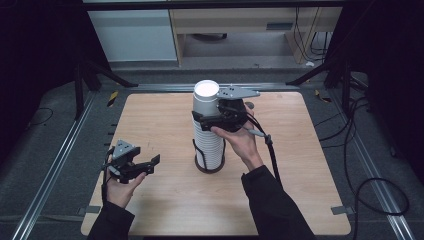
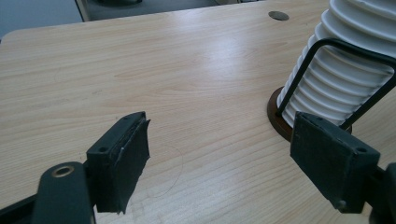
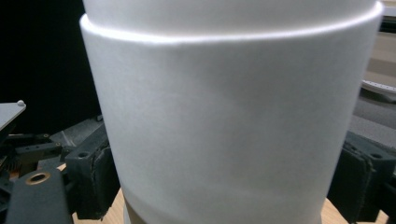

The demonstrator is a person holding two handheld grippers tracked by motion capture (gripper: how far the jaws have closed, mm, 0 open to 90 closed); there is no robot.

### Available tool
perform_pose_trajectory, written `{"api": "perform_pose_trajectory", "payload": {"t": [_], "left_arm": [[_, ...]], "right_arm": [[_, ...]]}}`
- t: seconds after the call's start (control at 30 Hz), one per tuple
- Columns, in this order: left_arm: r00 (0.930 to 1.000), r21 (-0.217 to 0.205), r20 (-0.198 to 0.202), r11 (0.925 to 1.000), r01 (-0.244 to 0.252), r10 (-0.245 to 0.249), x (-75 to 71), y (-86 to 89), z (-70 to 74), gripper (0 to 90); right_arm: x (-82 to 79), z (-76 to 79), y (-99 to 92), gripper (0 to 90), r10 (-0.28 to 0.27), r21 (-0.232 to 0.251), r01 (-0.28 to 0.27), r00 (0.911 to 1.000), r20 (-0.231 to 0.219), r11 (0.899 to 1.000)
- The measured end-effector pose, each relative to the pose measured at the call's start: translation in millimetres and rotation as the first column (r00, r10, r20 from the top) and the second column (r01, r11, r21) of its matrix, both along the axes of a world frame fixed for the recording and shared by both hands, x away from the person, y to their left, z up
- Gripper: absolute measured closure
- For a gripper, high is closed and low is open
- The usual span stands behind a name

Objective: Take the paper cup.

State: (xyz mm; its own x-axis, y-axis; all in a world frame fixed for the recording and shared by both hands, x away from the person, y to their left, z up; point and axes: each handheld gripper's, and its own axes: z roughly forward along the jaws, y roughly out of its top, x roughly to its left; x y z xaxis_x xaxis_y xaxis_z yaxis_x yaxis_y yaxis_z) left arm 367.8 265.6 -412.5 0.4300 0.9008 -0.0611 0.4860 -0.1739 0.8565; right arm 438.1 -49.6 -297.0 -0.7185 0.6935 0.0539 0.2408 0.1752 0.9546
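One tall stack of white paper cups (image 1: 208, 131) stands upside down in a wire cup holder (image 1: 209, 159) with a dark round base, near the middle of the wooden table (image 1: 165, 200). The cups nest one over another, their rolled rims making ridges down the stack, and thin black wire uprights rise beside the lower cups. The left gripper view shows those ridged rims (image 2: 345, 70), one wire loop crossing in front of them, and the brown base (image 2: 276, 122) under the stack.

The topmost cup (image 1: 205, 99) sits bottom up over the stack, its flat white bottom facing the ceiling. The right gripper (image 1: 207, 118) comes at the stack from the right, level with this top cup, with one jaw on each side of it. In the right gripper view the cup wall (image 3: 224, 130) stands between the two black pads, and both pads lie against it, so the gripper pinches the top cup.

The left gripper (image 1: 150, 165) is held to the left of the stack, near the table's front-left part and well apart from the holder. Its jaws stand spread with only bare tabletop between them.

A small round hole (image 2: 278, 15) marks the table behind the stack.
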Motion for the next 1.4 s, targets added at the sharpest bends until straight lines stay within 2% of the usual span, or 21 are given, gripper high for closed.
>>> {"api": "perform_pose_trajectory", "payload": {"t": [0.1, 0.13, 0.17, 0.2, 0.23, 0.27, 0.4, 0.6, 1.0, 1.23, 1.4], "left_arm": [[1.0000, 0.002, 0.000, 1.0000, 0.000, 0.000, -0.1, -0.2, -0.1, 19.0], [1.0000, 0.002, 0.000, 1.0000, -0.001, 0.001, -0.1, 0.0, 0.0, 19.0], [1.0000, 0.002, 0.000, 1.0000, -0.001, 0.001, -0.1, 0.0, 0.0, 19.0], [1.0000, 0.000, 0.000, 1.0000, -0.001, 0.001, -0.1, 0.4, 0.3, 19.0], [1.0000, 0.000, 0.000, 1.0000, -0.001, 0.001, -0.1, 0.4, 0.3, 19.0], [1.0000, -0.001, -0.001, 1.0000, -0.001, 0.001, 0.0, 0.4, 0.4, 19.0], [1.0000, 0.003, 0.001, 1.0000, 0.003, -0.003, -0.3, -0.5, 1.0, 19.0], [1.0000, -0.002, 0.000, 1.0000, 0.005, -0.005, -0.4, 0.2, 0.9, 19.0], [0.9999, 0.000, -0.003, 0.9999, 0.012, -0.012, -0.3, -1.1, 0.5, 18.8], [0.9999, -0.002, -0.001, 0.9999, 0.013, -0.013, -0.7, -0.6, 1.3, 18.8], [0.9999, 0.000, -0.004, 0.9999, 0.014, -0.014, -0.5, -1.0, 0.8, 18.8]], "right_arm": [[0.7, 1.6, 0.4, 13.1, 0.006, -0.008, -0.006, 1.0000, -0.002, 1.000], [0.0, 4.3, -0.1, 13.8, 0.008, 0.009, -0.008, 0.9997, 0.022, 1.000], [0.0, 4.3, -0.1, 13.8, 0.008, 0.009, -0.008, 0.9997, 0.022, 1.000], [-1.2, 11.7, -1.6, 13.9, 0.014, 0.033, -0.015, 0.9994, 0.030, 0.999], [-1.2, 11.7, -1.6, 13.9, 0.014, 0.033, -0.015, 0.9994, 0.030, 0.999], [-2.6, 20.8, -1.6, 14.1, 0.018, 0.030, -0.019, 0.9990, 0.041, 0.999], [-4.6, 31.3, -0.7, 14.3, 0.016, 0.005, -0.016, 0.9982, 0.059, 1.000], [-5.1, 44.3, -2.6, 14.4, 0.015, 0.015, -0.016, 0.9968, 0.078, 1.000], [-7.1, 81.8, -10.9, 14.5, 0.006, 0.026, -0.010, 0.9901, 0.140, 1.000], [-13.9, 92.7, -15.6, 14.6, 0.011, 0.027, -0.016, 0.9853, 0.170, 1.000], [-16.5, 97.6, -29.2, 14.5, -0.005, 0.023, 0.001, 0.9842, 0.177, 1.000]]}}
